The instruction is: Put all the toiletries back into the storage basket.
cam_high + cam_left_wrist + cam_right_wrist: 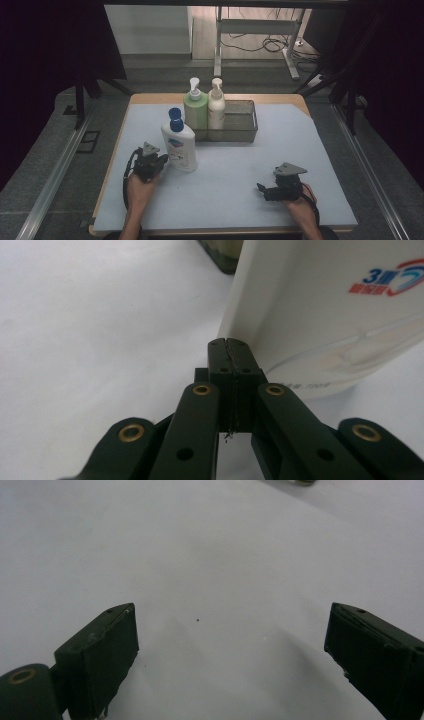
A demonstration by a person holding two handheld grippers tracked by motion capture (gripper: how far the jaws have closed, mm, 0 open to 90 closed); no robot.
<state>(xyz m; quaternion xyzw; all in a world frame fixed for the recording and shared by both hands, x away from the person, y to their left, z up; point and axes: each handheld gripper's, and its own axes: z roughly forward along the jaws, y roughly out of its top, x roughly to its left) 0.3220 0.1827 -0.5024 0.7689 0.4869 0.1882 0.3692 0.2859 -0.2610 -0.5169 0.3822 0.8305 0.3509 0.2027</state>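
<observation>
My left claw shut beside the white bottle

In my left gripper view the white bottle (320,315) is cut off at the top and right edges, its cap out of frame; my left claw (231,344), pressed closed on nothing, sits at its lower left edge, contact unclear. In the high view the bottle stands left of centre, and my right claw (230,630) gapes open over the bare mat (210,545).

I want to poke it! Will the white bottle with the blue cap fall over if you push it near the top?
Probably yes. The white bottle stands tall on a narrow base, so a high push would likely tip it. Its smooth plastic sides may feel slippery. The shut left gripper sits low beside it, where a push might slide it instead.
</observation>
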